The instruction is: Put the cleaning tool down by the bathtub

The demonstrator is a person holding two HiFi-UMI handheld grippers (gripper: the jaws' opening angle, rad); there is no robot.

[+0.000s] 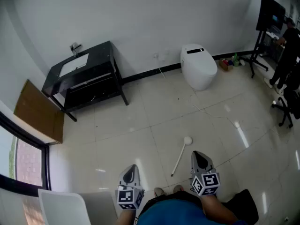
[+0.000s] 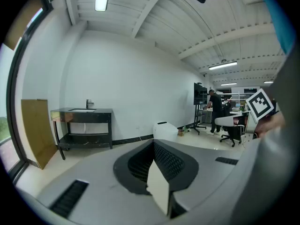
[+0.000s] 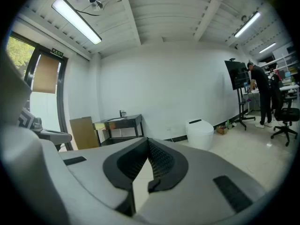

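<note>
The cleaning tool, a white stick with a round head at its far end, lies flat on the tiled floor just ahead of my feet. My right gripper hovers just right of its handle, jaws together with nothing between them; they meet the same way in the right gripper view. My left gripper is further left of the tool, also shut and empty. A white rim at the bottom left may be the bathtub; I cannot tell for certain.
A black washstand with a sink stands against the back wall, and a brown board leans beside the window at left. A white toilet sits at the back. At far right are a person, a screen stand and an office chair.
</note>
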